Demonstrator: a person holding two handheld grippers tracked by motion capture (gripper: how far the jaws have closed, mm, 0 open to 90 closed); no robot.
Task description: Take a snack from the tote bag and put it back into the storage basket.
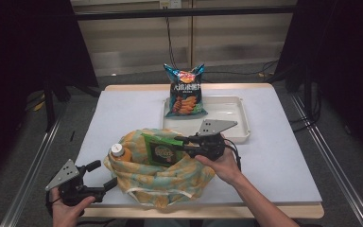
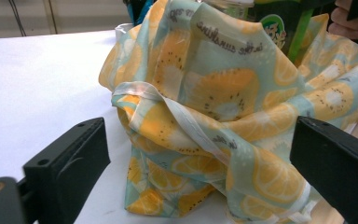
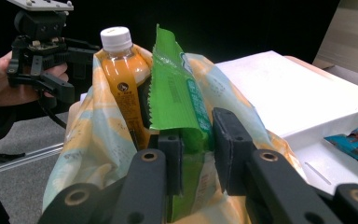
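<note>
The right gripper [image 3: 196,154] pinches a green snack packet [image 3: 177,98] standing in the fruit-print cloth bag [image 1: 160,172], beside an orange juice bottle [image 3: 123,79]. The left gripper [image 1: 105,176], jaws wide and holding nothing, sits just beside the bag near the worktop's [image 1: 123,109] front edge. Bare worktop lies left; a white tray [image 1: 238,120] with a chip bag [image 1: 185,92] lies behind.

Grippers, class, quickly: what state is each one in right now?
Left gripper: jaws open, holding nothing, beside the fruit-print fabric bag.
Right gripper: jaws closed on the green foil snack packet in that bag.
</note>
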